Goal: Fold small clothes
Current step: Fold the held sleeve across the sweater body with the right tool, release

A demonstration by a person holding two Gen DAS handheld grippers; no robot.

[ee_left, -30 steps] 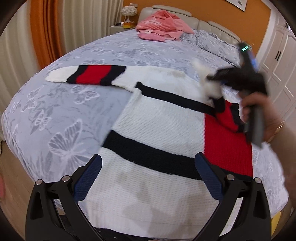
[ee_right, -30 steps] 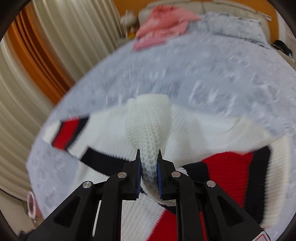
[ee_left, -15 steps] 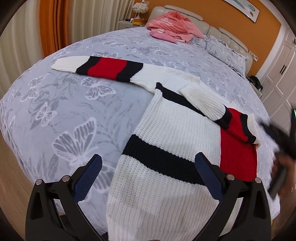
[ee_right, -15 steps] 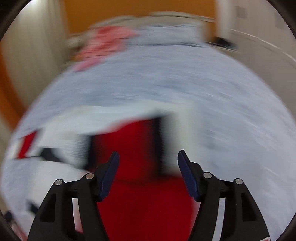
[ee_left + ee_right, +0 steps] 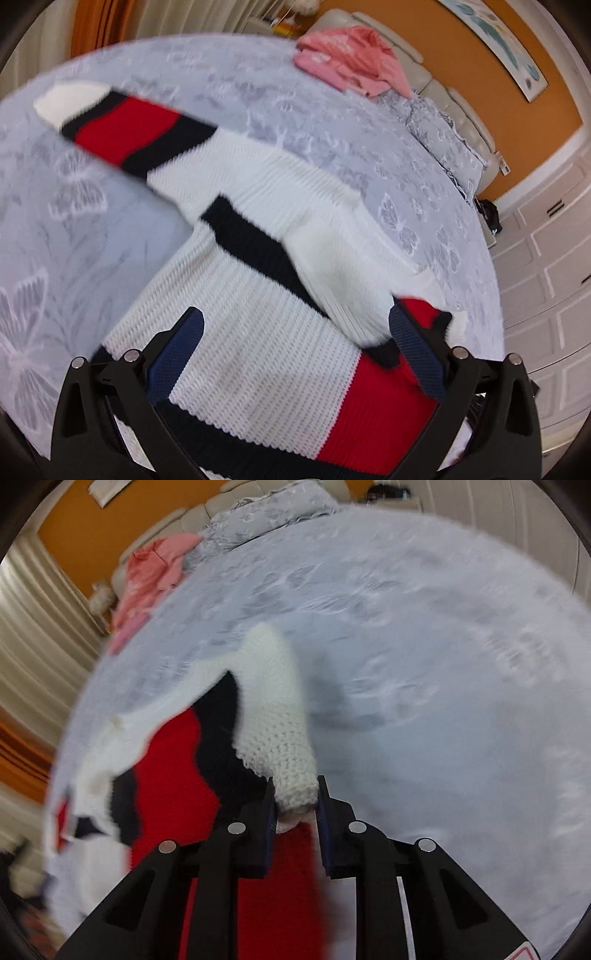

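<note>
A white knit sweater with black and red stripes lies on the bed. One sleeve stretches out to the far left; the other sleeve is folded across the body. My left gripper is open and empty, low over the sweater's body. In the right wrist view my right gripper is shut on the white cuff of the folded sleeve, whose black and red bands trail to the left. The image is blurred by motion.
The bed has a grey butterfly-print cover. A pink garment lies near the headboard, with pillows beside it. Curtains hang at the left of the right wrist view, white cabinets stand beyond the bed.
My right gripper let go of the sleeve, opened, then closed again on its white cuff. My left gripper moved forward and lower over the sweater.
</note>
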